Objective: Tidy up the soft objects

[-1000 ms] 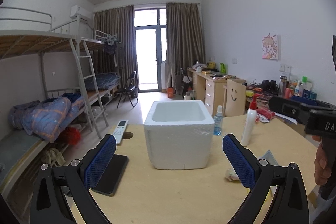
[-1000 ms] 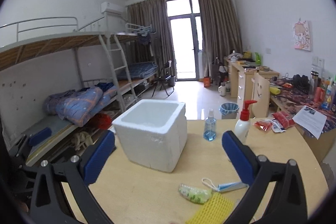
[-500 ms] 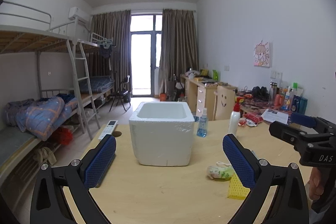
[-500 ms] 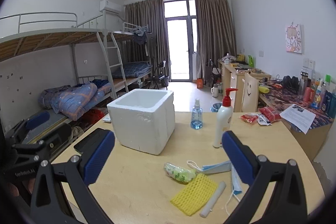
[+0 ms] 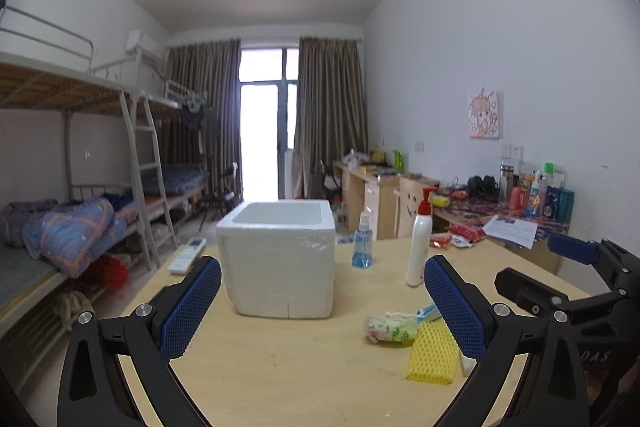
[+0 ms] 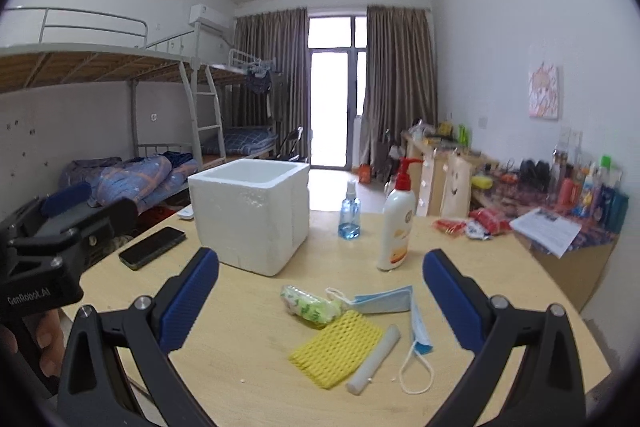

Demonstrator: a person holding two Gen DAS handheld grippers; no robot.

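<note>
A white foam box [image 6: 252, 213] stands open-topped on the round wooden table [image 6: 248, 367]; it also shows in the left wrist view [image 5: 280, 259]. In front of it lie a yellow foam net [image 6: 336, 347], a green-patterned soft packet [image 6: 310, 307], a white foam stick [image 6: 374, 359] and two blue face masks [image 6: 384, 301]. The net [image 5: 432, 353] and packet [image 5: 390, 329] show in the left wrist view too. My right gripper [image 6: 320, 301] is open and empty above the soft items. My left gripper [image 5: 320, 303] is open and empty, in front of the box.
A white pump bottle [image 6: 396, 227] and a blue spray bottle [image 6: 350, 213] stand behind the soft items. A black phone [image 6: 152, 247] and a remote [image 5: 186, 255] lie left of the box. Snack packets [image 6: 472, 225] and a paper [image 6: 546, 231] lie at the right edge.
Both grippers have drawn back and up from the box. The box looks smaller, and the net, stick and masks have come into full view.
</note>
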